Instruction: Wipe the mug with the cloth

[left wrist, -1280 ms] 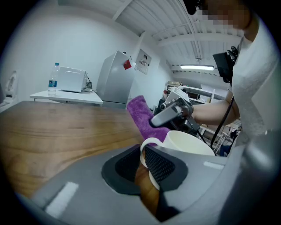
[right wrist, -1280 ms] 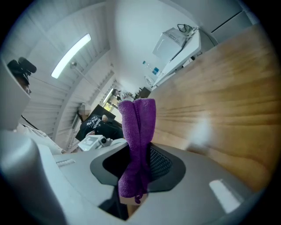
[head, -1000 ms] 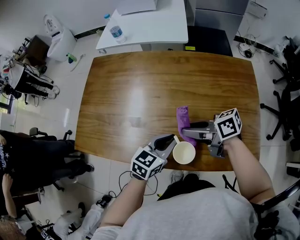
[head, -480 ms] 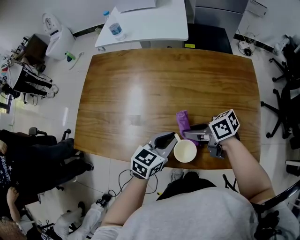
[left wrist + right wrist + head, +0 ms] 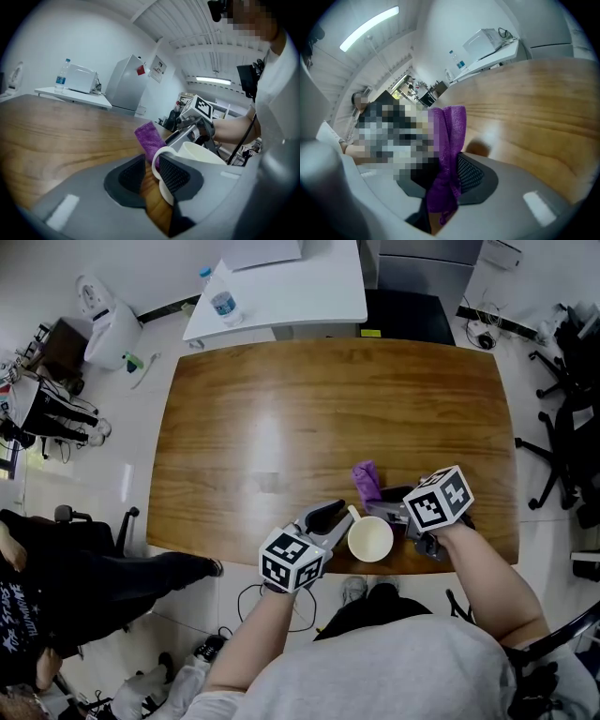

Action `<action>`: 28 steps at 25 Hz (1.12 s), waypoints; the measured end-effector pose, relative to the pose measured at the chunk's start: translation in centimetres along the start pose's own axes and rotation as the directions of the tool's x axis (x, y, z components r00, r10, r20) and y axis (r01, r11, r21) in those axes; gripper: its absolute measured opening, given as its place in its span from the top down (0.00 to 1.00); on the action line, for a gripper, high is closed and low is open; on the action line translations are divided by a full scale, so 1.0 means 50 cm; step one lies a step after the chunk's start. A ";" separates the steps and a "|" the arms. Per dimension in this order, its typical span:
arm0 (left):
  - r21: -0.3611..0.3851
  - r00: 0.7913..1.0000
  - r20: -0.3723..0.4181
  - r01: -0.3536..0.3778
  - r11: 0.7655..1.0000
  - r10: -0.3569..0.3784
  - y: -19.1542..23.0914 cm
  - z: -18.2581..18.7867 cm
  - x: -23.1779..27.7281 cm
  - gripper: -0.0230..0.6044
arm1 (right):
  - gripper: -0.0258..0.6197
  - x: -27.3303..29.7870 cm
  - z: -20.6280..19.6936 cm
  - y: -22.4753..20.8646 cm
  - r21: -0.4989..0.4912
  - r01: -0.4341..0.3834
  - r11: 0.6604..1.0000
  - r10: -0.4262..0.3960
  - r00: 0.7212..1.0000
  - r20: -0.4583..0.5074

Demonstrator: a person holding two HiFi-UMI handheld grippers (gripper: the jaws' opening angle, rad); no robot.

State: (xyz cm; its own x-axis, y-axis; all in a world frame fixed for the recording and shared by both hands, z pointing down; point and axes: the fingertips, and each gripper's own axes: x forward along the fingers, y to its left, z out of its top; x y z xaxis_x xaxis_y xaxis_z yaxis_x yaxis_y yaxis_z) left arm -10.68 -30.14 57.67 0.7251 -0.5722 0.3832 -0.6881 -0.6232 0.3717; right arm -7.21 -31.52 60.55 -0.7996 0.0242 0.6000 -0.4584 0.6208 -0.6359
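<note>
Left tongs [image 5: 151, 172]: released. The jaws have just been opening, and the mug's handle [image 5: 156, 161] stands between the pads. There is a clear gap to the left pad, and the handle sits close by the right one; whether it touches cannot be told.
Left tongs' place: at about 10 o'clock of the mug [image 5: 370, 540] in the head view, pointing toward 1 o'clock, with the marker cube nearest the person.
Right tongs [image 5: 446, 177]: clenched on the cloth [image 5: 449, 140], whose purple fabric is pinched between the pads and sticks out past the tips.
Right tongs' place: at about 2 o'clock of the mug, pointing toward 9 o'clock, with the tips just beyond the rim.
Mug: white, upright and open side up. It rests on the counter [image 5: 281, 427] close to its 6 o'clock edge, right of the middle, with the handle turned to about 11 o'clock.
Cloth: its free end lies at 12 o'clock of the mug, just beside it; contact with the mug cannot be told.
Counter: brown wood with rounded corners.
Beyond: a white table [image 5: 300, 292] with a bottle [image 5: 223, 306] lies at 12 o'clock, and office chairs [image 5: 562, 437] stand at 3 o'clock.
</note>
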 end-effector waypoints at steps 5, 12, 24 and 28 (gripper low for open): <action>0.001 1.000 0.008 0.013 1.000 -0.013 0.011 -0.003 -0.024 0.83 | 0.77 -0.076 0.037 -0.012 0.106 0.062 0.992 -0.080 0.981 0.176; -0.030 0.991 0.131 -0.017 0.999 0.021 0.012 0.029 -0.143 0.83 | 0.77 -0.229 0.051 0.103 0.065 0.055 0.996 -0.076 0.916 0.393; 0.159 0.958 0.285 -0.012 0.987 -0.034 -0.361 0.094 -0.342 0.96 | 0.77 -0.373 -0.202 0.394 -0.166 0.019 0.986 0.062 0.880 0.470; 0.186 0.965 0.261 -0.012 0.982 -0.038 -0.559 0.008 -0.382 0.96 | 0.77 -0.416 -0.376 0.484 -0.195 0.018 0.981 0.076 0.881 0.467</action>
State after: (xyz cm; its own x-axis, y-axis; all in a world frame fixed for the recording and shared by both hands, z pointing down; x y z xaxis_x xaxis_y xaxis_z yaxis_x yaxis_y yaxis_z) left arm -5.31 -2.00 39.63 0.7323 -0.6675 0.1353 -0.6798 -0.7047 0.2031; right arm 5.63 -2.25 41.78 -0.9204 -0.2972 0.2539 -0.3889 0.7618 -0.5181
